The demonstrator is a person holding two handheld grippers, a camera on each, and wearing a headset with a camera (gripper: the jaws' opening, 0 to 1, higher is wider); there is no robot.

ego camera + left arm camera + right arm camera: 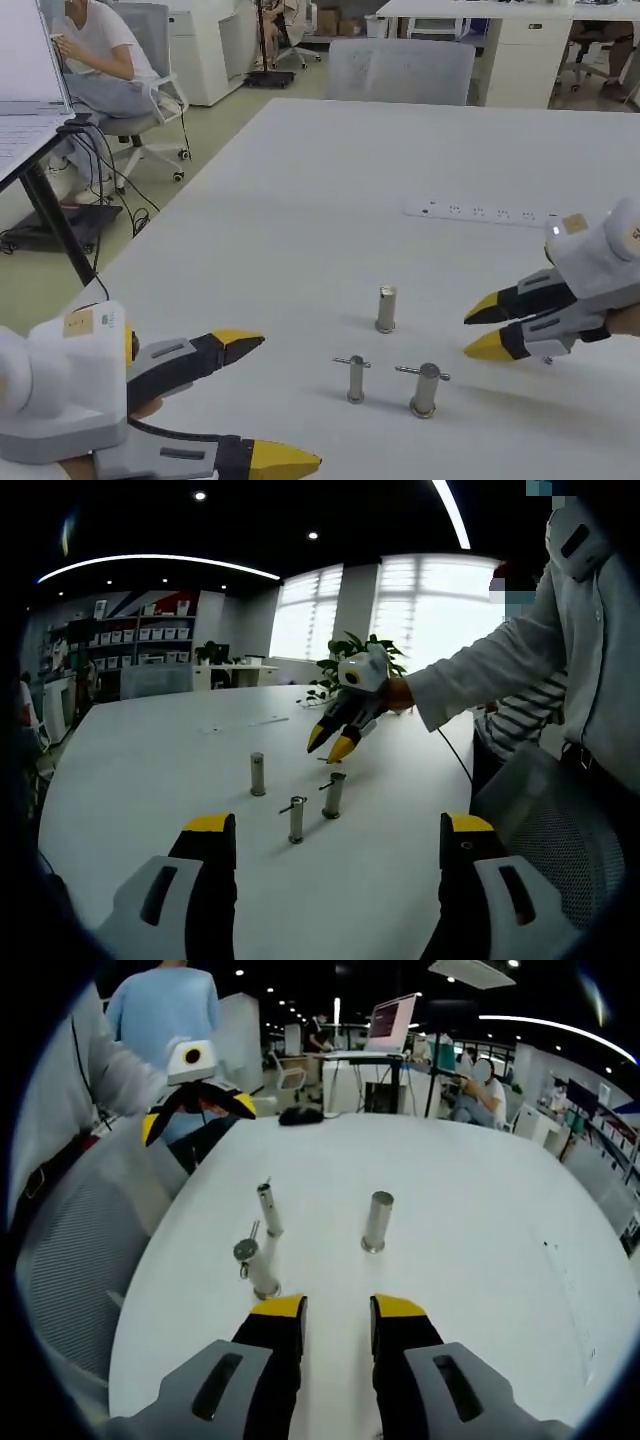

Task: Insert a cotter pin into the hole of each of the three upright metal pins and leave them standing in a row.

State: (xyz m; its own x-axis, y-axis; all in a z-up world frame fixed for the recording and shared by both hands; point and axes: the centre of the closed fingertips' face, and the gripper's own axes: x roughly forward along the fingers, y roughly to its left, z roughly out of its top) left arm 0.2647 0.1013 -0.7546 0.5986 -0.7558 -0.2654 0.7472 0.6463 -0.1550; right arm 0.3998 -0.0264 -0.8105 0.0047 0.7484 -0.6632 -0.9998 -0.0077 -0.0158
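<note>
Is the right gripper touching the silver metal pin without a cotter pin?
Apart. Head view shows white table between right gripper and plain silver metal pin.

Head view. Three pins stand on the table (pixel 300 200). Two form the near row, side by side: the left pin (pixel 355 385) and the right pin (pixel 425 395). The first cotter pin (pixel 351 362) sits crosswise through the left pin's top, the second cotter pin (pixel 415 371) through the right pin's. The third pin (pixel 386 309) stands behind and between them, apart from both. The left gripper (pixel 290 400) is at the near left, the right gripper (pixel 467 336) to the right of the pins. A power strip (pixel 480 213) lies farther back on the right, and a chair (pixel 400 70) stands beyond the far edge.
</note>
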